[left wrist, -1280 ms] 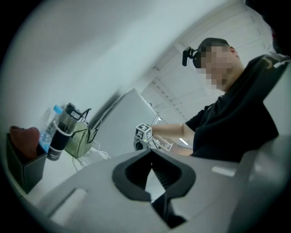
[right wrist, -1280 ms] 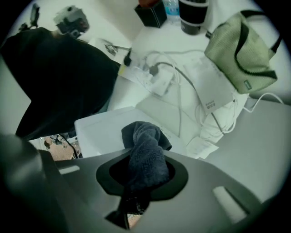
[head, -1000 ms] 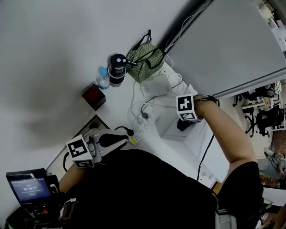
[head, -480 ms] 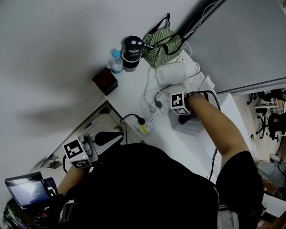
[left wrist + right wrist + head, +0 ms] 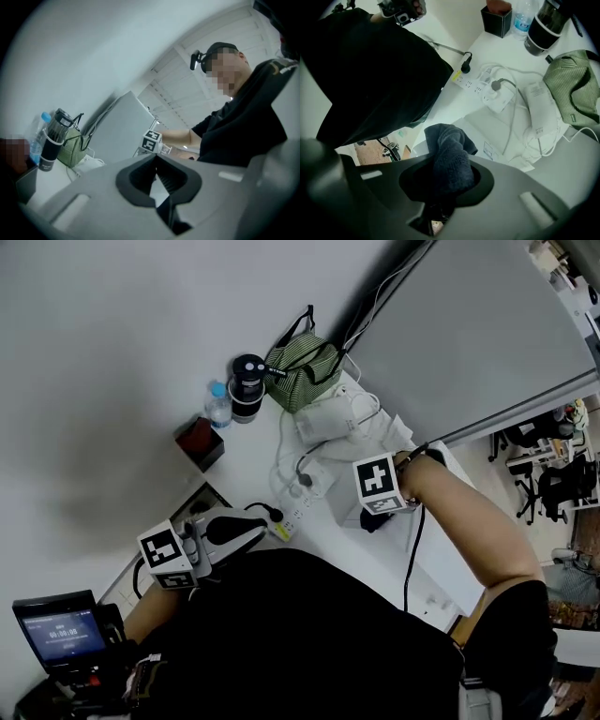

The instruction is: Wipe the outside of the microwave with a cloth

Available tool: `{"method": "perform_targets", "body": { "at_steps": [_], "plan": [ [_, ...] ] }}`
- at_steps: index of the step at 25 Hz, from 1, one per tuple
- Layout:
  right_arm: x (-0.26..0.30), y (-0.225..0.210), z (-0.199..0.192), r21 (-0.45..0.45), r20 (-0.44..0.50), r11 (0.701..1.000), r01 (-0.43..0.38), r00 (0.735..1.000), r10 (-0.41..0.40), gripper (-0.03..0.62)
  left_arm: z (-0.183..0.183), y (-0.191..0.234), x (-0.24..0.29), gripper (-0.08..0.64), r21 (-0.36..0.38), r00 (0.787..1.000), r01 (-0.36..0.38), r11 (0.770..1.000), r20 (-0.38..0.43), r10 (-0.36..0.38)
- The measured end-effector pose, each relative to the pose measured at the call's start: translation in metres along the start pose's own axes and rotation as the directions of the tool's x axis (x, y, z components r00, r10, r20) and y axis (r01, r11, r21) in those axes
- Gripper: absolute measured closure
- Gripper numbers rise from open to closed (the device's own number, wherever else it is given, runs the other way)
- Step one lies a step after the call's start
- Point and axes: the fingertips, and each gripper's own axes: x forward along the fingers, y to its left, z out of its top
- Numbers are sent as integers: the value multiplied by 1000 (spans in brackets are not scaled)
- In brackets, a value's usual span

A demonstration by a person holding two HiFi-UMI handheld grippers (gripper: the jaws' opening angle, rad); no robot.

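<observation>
Gripping a dark blue cloth (image 5: 447,145), the right gripper (image 5: 449,180) has its jaws clamped on the bunched fabric, whose loose end sticks out past the tips and hangs over the white top of the microwave (image 5: 487,126); whether the cloth touches that top cannot be told. In the head view the right gripper (image 5: 382,507) sits just right of centre with the cloth (image 5: 371,523) as a dark lump under its marker cube, at the near left edge of the microwave (image 5: 441,559), which runs off toward 4 o'clock with a black cable across it. The left gripper (image 5: 267,535) is held close to the person's dark-clothed torso, at about 8 o'clock from the right one and well apart from the microwave. Its own view shows the left gripper (image 5: 155,159) with jaws together and nothing between them. On the white table (image 5: 253,465), a white power strip (image 5: 305,502) with plugs in it lies between the two grippers. At 11 o'clock from the right gripper, a green striped bag (image 5: 302,367) stands at the far end. A black tumbler (image 5: 247,385) stands just beside the bag at its 8 o'clock. A clear water bottle (image 5: 217,406) with a blue cap and a dark red box (image 5: 198,442) follow toward 8 o'clock. A large grey panel (image 5: 469,334) fills the frame at 1 o'clock.
</observation>
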Motion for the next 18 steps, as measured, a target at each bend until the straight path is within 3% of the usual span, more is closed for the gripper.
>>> {"method": "perform_targets", "body": {
  "at_steps": [4, 9, 13, 15, 18],
  "plan": [
    [42, -14, 33, -30, -66, 999, -30, 997, 28, 531, -13, 0, -9, 557, -19, 999, -48, 999, -22, 48],
    [116, -49, 73, -24, -134, 997, -69, 989, 65, 531, -29, 4, -35, 557, -69, 989, -148, 987, 17, 149],
    [140, -66, 83, 6, -122, 999, -50, 991, 51, 531, -25, 2, -52, 557, -76, 980, -190, 979, 47, 193],
    [134, -62, 83, 37, -94, 999, -39, 995, 42, 532, -19, 7, -56, 557, -41, 982, -180, 983, 43, 182],
    [94, -46, 71, 54, -47, 999, 3, 999, -1, 528, 9, 9, -46, 557, 4, 994, -88, 996, 58, 87]
  ]
}}
